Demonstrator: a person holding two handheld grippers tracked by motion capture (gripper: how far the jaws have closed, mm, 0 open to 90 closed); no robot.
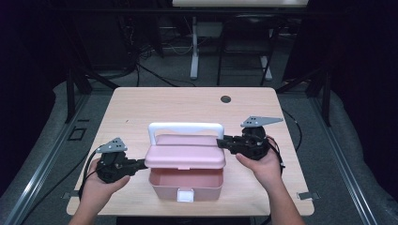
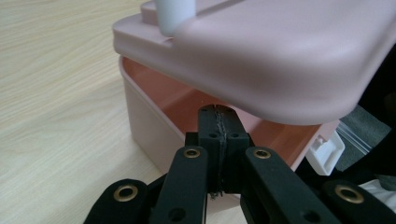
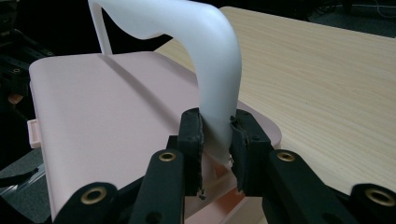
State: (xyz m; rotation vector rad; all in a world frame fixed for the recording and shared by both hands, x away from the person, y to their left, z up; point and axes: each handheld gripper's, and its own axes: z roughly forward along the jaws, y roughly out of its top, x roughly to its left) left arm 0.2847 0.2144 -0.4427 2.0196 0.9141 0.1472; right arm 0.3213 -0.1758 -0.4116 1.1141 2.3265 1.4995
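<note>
While both hands work at the pale wooden table (image 1: 141, 101):
Box: pink plastic box (image 1: 186, 183) near the front edge, lid (image 1: 185, 157) partly raised.
Left gripper (image 2: 218, 122): jaws clenched on nothing, tips under the lid's edge.
Right gripper (image 3: 215, 135): 2 jaws grasping the white plastic handle (image 3: 212, 65).

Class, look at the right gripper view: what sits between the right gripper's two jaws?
The white handle of the pink box sits between the jaws of the right gripper, which clamp its lower end; the right gripper view shows this.

A lab: dark rig frames (image 1: 75, 89), floor cables (image 1: 155, 75), bare table (image 1: 187, 105).
</note>
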